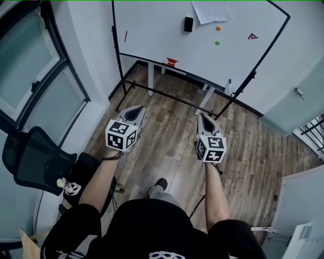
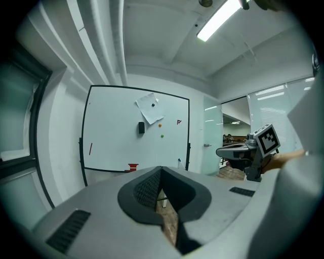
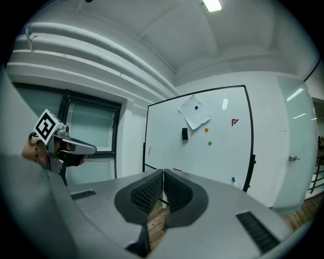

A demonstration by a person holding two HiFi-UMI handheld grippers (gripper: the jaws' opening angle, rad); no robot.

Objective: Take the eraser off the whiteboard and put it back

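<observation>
Nearest, both claws are held out level over the wooden floor [image 1: 167, 131], well short of the board. The left gripper [image 1: 135, 112] is clenched, its tips meeting with nothing between them. The right gripper [image 1: 206, 121] is clenched and empty as well. The cube on each bears only black-and-white square patterns, no words.

Far ahead stands the whiteboard [image 1: 152, 30] on its frame. The eraser [image 1: 188, 24] sits on its face, upper middle, just left of a sheet of paper [image 1: 210, 11] pinned at the top. An orange magnet [image 1: 218, 29] and a green magnet [image 1: 217, 43] lie to the eraser's right and lower.

The eraser is a small dark upright block. It is probably light and stiff in the body, and clings by a weak magnet, so a modest pull straight away from the board should free it. The best hold is likely across its two long side edges, jaws opened first and closed squarely, since a skewed pinch could twist it loose.

A small red mark [image 1: 252, 36] at the board's right is too small to read. No brand or label shows on the eraser.
</observation>
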